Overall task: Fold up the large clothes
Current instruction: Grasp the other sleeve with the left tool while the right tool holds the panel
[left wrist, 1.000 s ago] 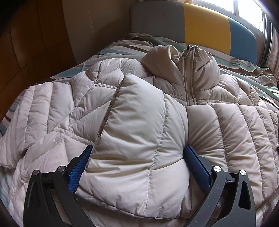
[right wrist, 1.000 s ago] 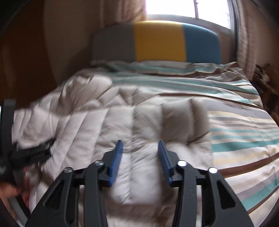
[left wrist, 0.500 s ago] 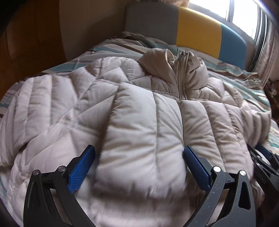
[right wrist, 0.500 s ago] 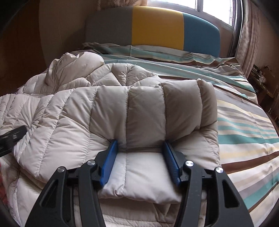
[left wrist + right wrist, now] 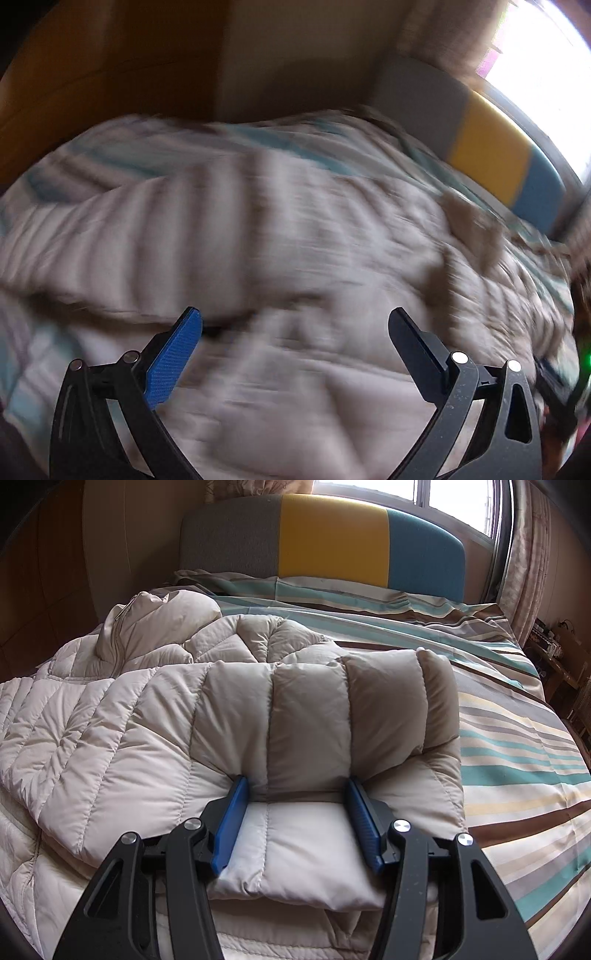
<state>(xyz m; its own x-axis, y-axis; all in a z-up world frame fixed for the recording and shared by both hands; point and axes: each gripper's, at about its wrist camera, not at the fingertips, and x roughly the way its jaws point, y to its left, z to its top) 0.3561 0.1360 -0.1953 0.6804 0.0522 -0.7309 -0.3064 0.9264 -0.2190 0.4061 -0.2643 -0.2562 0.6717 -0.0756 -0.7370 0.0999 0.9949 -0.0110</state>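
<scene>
A beige quilted puffer jacket [image 5: 147, 716] lies spread on the striped bed, zipper and collar [image 5: 122, 627] toward the headboard. Its right sleeve [image 5: 314, 716] is folded across the body. My right gripper [image 5: 297, 786] straddles the sleeve cuff, the blue pads touching its two sides. In the left wrist view everything is blurred; the jacket [image 5: 295, 258] fills the middle. My left gripper [image 5: 295, 321] is wide open and empty, just above the jacket.
The bed has a striped cover [image 5: 517, 746] and a grey, yellow and blue headboard [image 5: 332, 535]. A wooden wall [image 5: 92, 74] runs along the left. A window and curtain [image 5: 524, 554] stand at the right, with a low shelf [image 5: 561, 657] beside the bed.
My left gripper has let the left sleeve go, drawn back and swung left, blurring its view. My right gripper has come forward around the folded right sleeve cuff and now holds still.
</scene>
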